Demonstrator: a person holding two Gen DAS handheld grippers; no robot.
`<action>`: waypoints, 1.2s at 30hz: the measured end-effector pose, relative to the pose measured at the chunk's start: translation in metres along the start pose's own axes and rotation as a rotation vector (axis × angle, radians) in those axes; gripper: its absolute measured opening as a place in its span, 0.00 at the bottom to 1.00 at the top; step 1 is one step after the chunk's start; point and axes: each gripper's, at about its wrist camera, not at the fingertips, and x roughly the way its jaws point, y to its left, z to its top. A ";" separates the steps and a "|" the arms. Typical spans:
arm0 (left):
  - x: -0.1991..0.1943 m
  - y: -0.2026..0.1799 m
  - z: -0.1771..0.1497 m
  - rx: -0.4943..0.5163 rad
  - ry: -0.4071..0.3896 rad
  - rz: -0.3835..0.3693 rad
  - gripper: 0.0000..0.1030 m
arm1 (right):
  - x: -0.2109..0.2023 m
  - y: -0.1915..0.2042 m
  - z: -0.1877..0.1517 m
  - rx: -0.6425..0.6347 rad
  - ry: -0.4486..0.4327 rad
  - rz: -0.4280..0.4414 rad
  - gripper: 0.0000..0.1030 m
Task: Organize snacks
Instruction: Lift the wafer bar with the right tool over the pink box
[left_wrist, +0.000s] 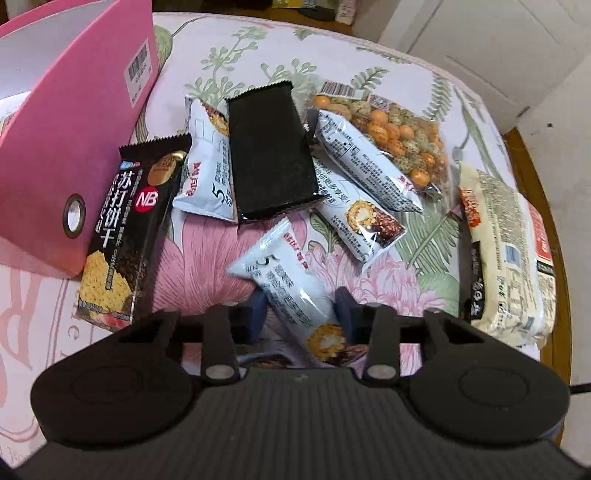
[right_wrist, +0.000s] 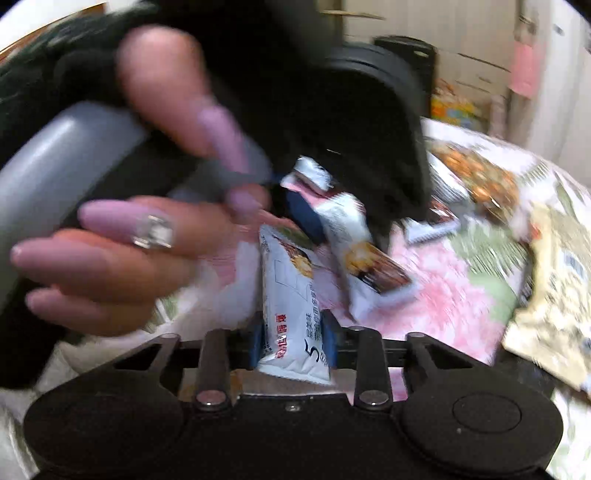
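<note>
Several white snack bar packets lie on a floral tablecloth (left_wrist: 229, 48). My left gripper (left_wrist: 300, 306) points down at the nearest white packet (left_wrist: 288, 280); its blue pads touch both sides of that packet. In the right wrist view my right gripper (right_wrist: 293, 332) is shut on another white packet (right_wrist: 291, 295), which stands upright between its pads. Just beyond it, blurred, the left gripper (right_wrist: 328, 218) carries its own white packet (right_wrist: 354, 251). A hand (right_wrist: 122, 251) with long pink nails grips the left gripper's grey handle (right_wrist: 55, 155).
A pink box (left_wrist: 55, 147) stands at the left with a black cracker pack (left_wrist: 125, 236) leaning against it. A plain black packet (left_wrist: 269, 155), more white bars (left_wrist: 365, 162), a bag of coated nuts (left_wrist: 402, 136) and a noodle pack (left_wrist: 509, 258) lie behind. The table's wooden edge (left_wrist: 543, 206) curves at right.
</note>
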 end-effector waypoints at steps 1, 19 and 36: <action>-0.004 0.001 -0.001 0.011 -0.013 0.003 0.35 | -0.003 0.001 0.000 0.020 0.010 -0.022 0.32; -0.046 0.041 -0.026 0.060 -0.068 0.009 0.33 | -0.055 0.001 0.003 0.216 0.028 -0.093 0.31; -0.152 0.083 -0.026 0.113 0.015 0.011 0.33 | -0.101 0.039 0.053 0.120 0.009 -0.013 0.31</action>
